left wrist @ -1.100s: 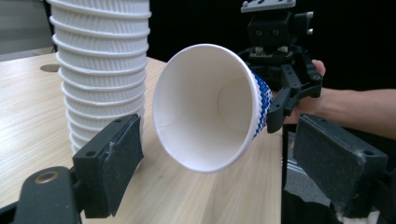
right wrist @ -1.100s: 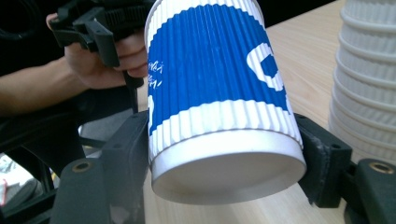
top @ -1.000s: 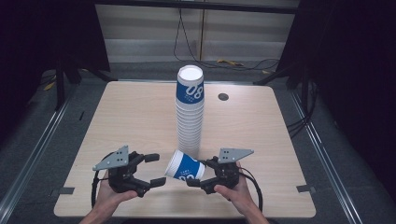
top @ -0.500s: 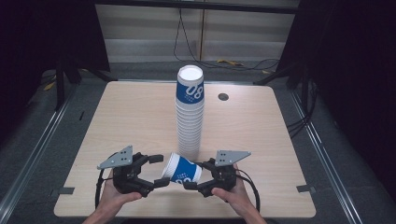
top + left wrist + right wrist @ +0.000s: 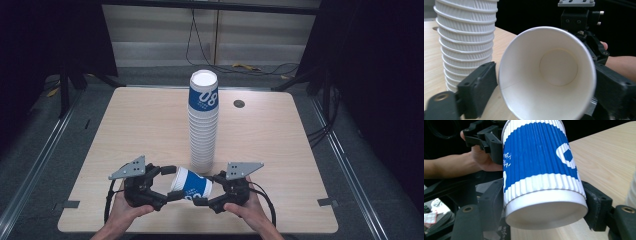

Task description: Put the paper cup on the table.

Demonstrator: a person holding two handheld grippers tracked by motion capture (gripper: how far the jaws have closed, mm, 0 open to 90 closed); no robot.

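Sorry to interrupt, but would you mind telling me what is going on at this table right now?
A person holds a hand-held gripper in each hand at the near edge of the table. The right hand-held gripper is clamped on the base end of a blue-and-white paper cup lying on its side. The left hand-held gripper has its jaws either side of the cup's open rim, looking straight into it. Just behind stands a tall stack of cups.
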